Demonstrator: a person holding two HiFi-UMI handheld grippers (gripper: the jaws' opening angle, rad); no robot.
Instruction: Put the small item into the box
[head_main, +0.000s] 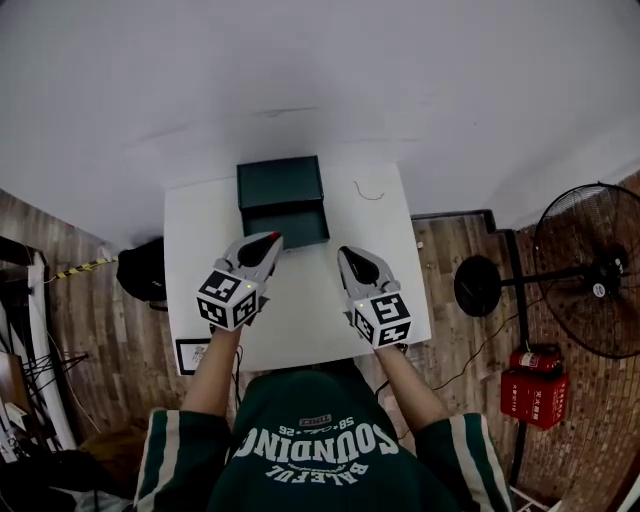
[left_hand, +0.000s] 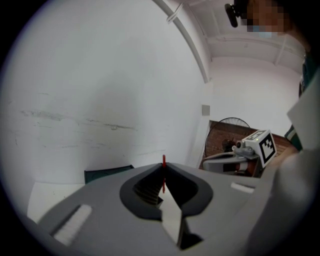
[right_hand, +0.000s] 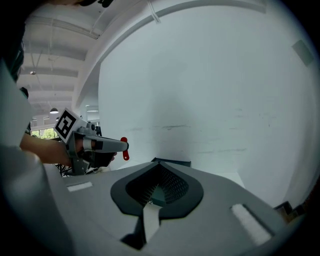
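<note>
A dark green box stands open at the far edge of the white table; its edge also shows in the left gripper view and the right gripper view. My left gripper hovers just in front of the box, shut on a small, thin red item that pokes out at the jaw tips. The right gripper view shows that item from the side. My right gripper hangs beside it over the table, shut with nothing in it.
A thin curl of wire lies on the table right of the box. A standing fan and a red case are on the wooden floor to the right. A white wall rises behind the table.
</note>
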